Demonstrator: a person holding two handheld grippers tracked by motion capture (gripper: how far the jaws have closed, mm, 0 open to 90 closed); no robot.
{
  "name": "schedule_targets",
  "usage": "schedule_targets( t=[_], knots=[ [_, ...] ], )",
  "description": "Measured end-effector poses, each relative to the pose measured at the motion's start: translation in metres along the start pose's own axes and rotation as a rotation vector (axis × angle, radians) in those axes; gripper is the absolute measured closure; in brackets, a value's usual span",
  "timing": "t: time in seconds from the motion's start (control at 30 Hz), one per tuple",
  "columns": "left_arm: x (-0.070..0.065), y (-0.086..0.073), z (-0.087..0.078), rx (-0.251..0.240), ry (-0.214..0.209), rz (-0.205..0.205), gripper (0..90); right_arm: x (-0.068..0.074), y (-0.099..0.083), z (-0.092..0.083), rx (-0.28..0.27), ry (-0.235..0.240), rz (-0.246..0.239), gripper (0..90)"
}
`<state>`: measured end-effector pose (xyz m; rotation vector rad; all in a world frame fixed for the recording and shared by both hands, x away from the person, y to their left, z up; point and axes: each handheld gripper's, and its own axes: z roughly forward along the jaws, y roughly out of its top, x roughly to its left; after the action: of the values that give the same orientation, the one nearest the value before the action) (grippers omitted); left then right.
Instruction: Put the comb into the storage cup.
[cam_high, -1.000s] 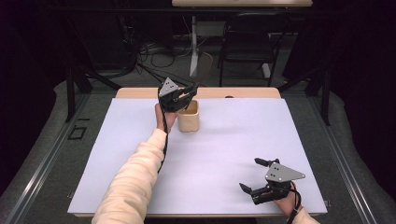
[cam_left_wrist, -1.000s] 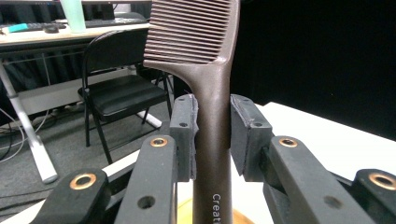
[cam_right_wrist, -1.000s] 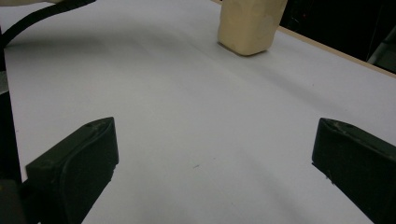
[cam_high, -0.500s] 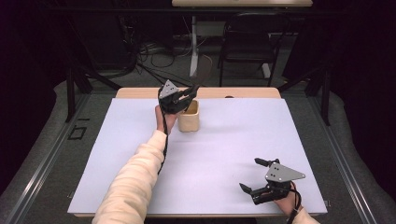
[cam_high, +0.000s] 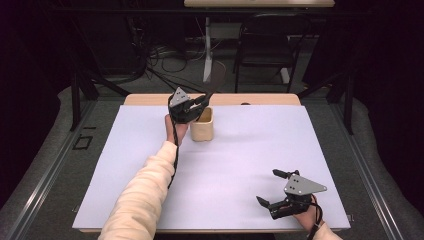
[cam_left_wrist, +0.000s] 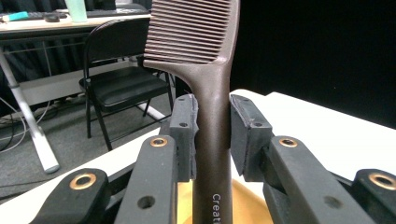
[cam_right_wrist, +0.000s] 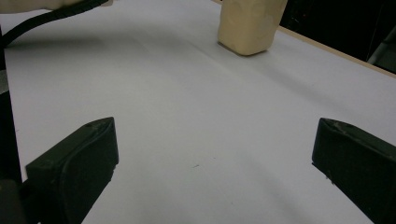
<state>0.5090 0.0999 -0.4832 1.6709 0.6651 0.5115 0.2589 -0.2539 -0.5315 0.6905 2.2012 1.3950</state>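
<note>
A dark brown comb (cam_left_wrist: 212, 70) stands with its teeth end up and its handle clamped between the pads of my left gripper (cam_left_wrist: 212, 121). In the high view that left gripper (cam_high: 202, 100) hovers at the back of the table, just over the rim of a beige cup (cam_high: 202, 126). The cup's yellowish inside (cam_left_wrist: 247, 205) lies right below the handle. My right gripper (cam_high: 269, 186) rests near the table's front right corner, jaws wide apart with nothing between them. Its own view (cam_right_wrist: 210, 154) looks across the white surface to the cup (cam_right_wrist: 250, 23).
A white sheet (cam_high: 240, 150) covers the table, with a wooden strip (cam_high: 260, 99) along the far edge. A black folding chair (cam_high: 265, 45) and floor cables (cam_high: 165, 55) lie beyond it. The person's cream sleeve (cam_high: 145, 190) reaches up the left side.
</note>
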Motion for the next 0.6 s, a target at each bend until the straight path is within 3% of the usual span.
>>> schedule_targets(
  t=[0.6],
  knots=[
    [-0.0001,-0.0073,-0.0022,0.026,-0.008,0.008,72.3,-0.0001,-0.0002,0.0003,-0.001,0.002,0.001,0.0]
  ],
)
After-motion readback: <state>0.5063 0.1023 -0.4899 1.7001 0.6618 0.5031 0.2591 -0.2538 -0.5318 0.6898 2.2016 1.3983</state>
